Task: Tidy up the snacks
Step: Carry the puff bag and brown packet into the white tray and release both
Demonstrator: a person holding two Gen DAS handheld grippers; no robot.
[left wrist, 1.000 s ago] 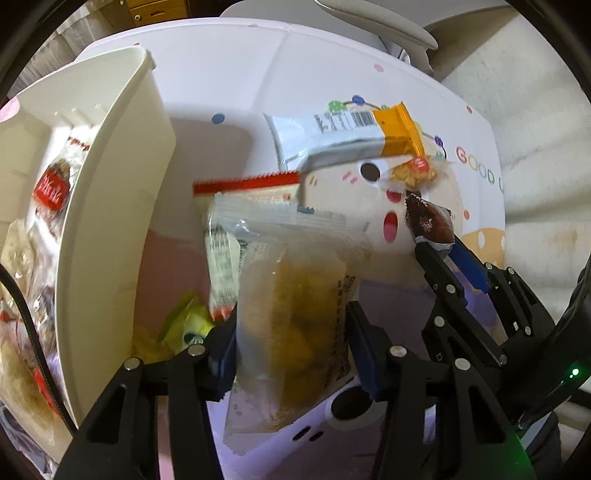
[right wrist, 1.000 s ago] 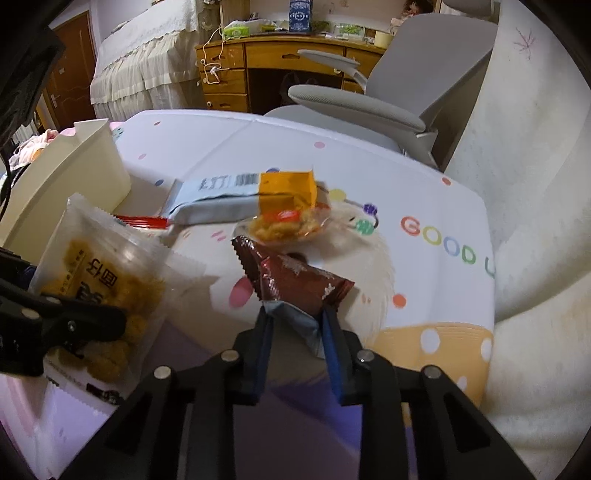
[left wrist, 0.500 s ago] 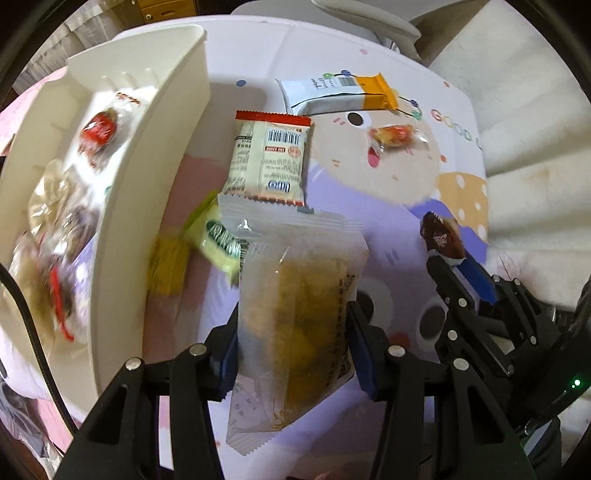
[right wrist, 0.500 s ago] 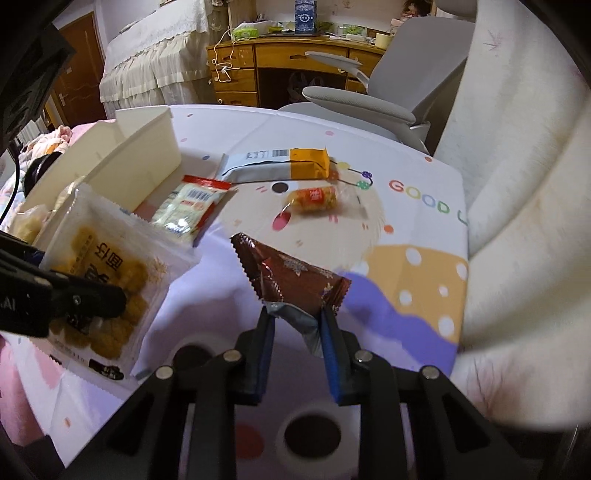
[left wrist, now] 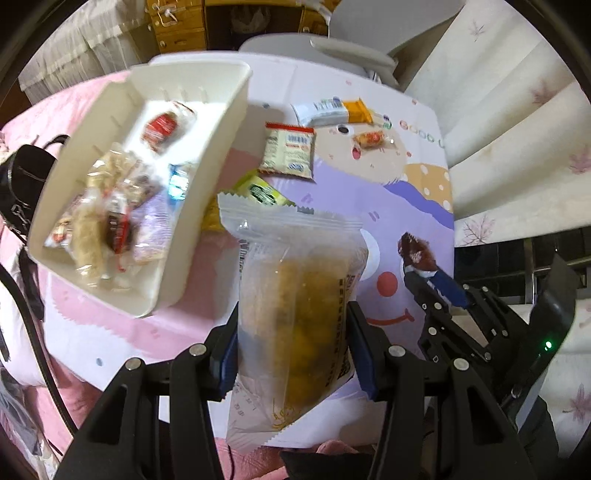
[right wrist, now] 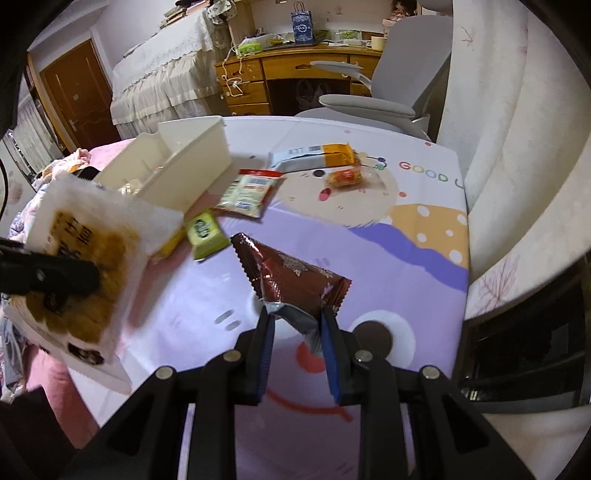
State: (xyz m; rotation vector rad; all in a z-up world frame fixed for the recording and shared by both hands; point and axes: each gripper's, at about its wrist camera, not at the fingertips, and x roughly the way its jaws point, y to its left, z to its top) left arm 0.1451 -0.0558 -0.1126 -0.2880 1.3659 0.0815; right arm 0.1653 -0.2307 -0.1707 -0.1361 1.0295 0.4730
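2 wrist fisheyes, left looking steeply down from above the table (left wrist: 413, 206), right slanting forward toward a desk (right wrist: 295, 70), both sharing the white bin (left wrist: 207, 155) and loose snacks (right wrist: 251, 192)

Looks like a bedroom. Round-edged table (right wrist: 424, 258) with a cartoon cloth in purple, white and orange, "GOOD" printed near its far right edge. Grey office chair (right wrist: 402, 88) is pushed up behind the far edge, and past it there's a wooden desk (right wrist: 295, 70) with drawers and clutter on top, including a blue paper bag (right wrist: 302, 26). Bed with a lacy cream cover (right wrist: 162, 70) on the left, brown door (right wrist: 75, 88) beside it. Cream floral fabric (right wrist: 517, 147) runs down the right side.
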